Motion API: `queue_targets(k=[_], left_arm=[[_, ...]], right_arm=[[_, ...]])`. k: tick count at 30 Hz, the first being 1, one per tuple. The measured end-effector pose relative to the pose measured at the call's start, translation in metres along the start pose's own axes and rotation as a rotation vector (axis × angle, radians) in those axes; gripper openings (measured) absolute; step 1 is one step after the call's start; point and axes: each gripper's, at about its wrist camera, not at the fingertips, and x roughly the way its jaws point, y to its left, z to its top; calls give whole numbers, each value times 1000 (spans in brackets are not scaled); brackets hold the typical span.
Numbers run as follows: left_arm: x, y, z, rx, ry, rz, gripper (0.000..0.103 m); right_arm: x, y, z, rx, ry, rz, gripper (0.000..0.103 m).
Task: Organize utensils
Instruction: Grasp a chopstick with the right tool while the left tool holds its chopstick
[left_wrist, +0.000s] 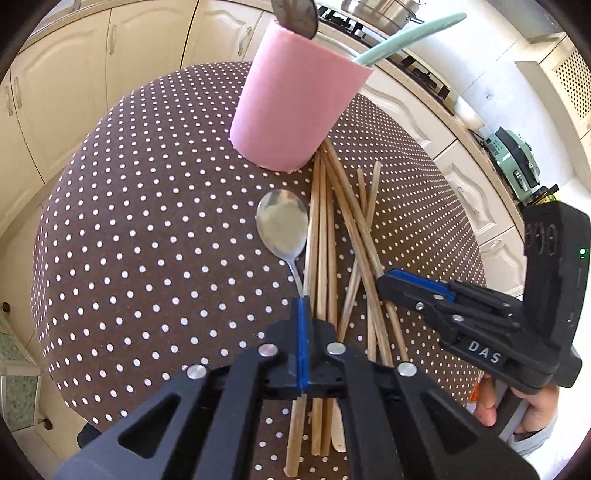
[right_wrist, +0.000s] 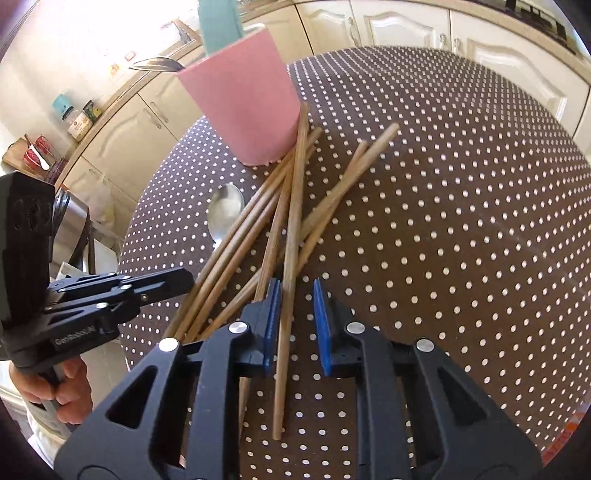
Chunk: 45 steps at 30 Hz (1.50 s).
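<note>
Steel spoon (left_wrist: 283, 225) at frame centre has its thin handle clenched in my left gripper (left_wrist: 303, 314); it could twist loose. My right gripper (right_wrist: 297, 295) stands parted around one chopstick (right_wrist: 291, 229), lower centre, and clamping may drag its crossed neighbours against the pink cup (right_wrist: 245, 107).

spoon handle (left_wrist: 297, 280) hidden in left gripper (left_wrist: 303, 306), ladle bowl (left_wrist: 295, 14) cropped

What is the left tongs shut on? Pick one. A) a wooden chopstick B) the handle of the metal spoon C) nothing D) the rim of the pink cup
B: in the left wrist view the left tongs are closed on the thin handle of the spoon, whose bowl lies on the dotted tablecloth beside the chopsticks, short of the pink cup.
</note>
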Motion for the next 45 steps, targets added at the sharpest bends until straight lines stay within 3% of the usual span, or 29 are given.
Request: queue_targets(k=[11,16,19,22,25,26,32,37,45], left_arm=[[7,-14,4,27,9,-2,1],[13,-19,11,55,14,42,6],[17,-24,17,63,30,75,17],[18,-30,18,82,34,50,18],[24,-35,20,109,26,106,19],[26,-35,21,103,28,93,19],[33,-36,24,109,30,117,7],[28,-26,16,85,32,80,7],[11,-18,-13,100,70,65,7]], right_arm=[[7,6,12,-8,13,-5,19],[8,7,13,-8,13,-6,19],[9,7,14,-9,17,-8,19],[11,8,17,-15,23,-13,19],[12,9,17,-19,25,-13,19],[12,9,18,-20,26,-14,19],[14,6,18,-27,26,-16,18],[10,9,10,-67,42,-37,8],[-8,14,-25,-175,127,-82,7]])
